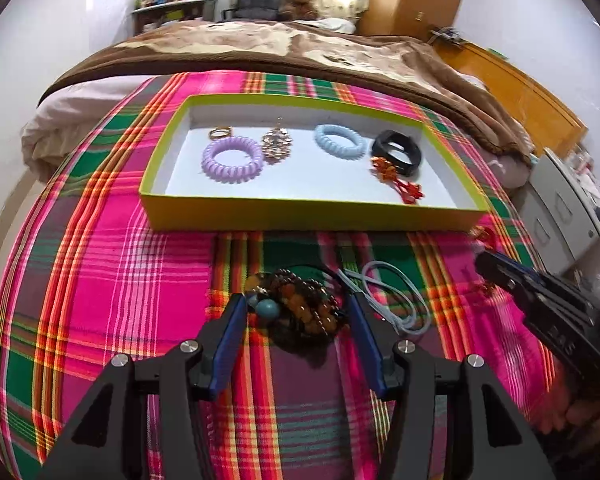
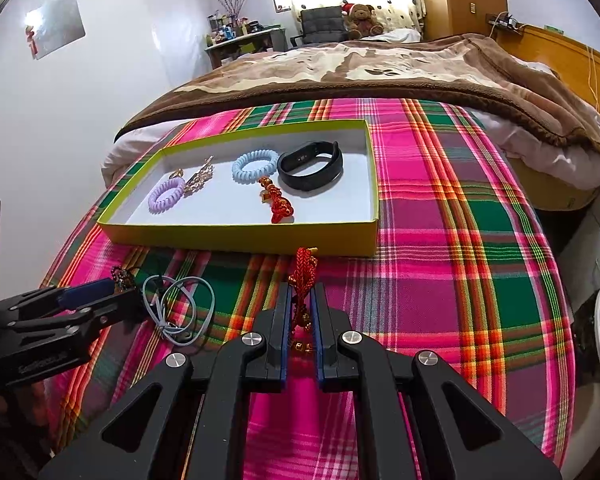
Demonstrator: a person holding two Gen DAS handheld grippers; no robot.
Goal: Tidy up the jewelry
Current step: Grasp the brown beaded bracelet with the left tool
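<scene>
Already your right tongs (image 2: 302, 300) pinch the red cord charm (image 2: 302, 276), lifted so it can go into the yellow box (image 2: 240, 236) beside the other red charm (image 2: 278, 204); your left tongs (image 1: 296, 312) stand wide around the bead bracelet (image 1: 300, 304), ready to close, the blue cord (image 1: 392, 300) just beside it on the bed.

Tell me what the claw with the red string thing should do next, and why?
Probably lift and carry it forward over the tray's near wall. The right claw is shut on the red knotted cord, which sits just short of the tray, and bare white floor shows right of the other red cord.
</scene>
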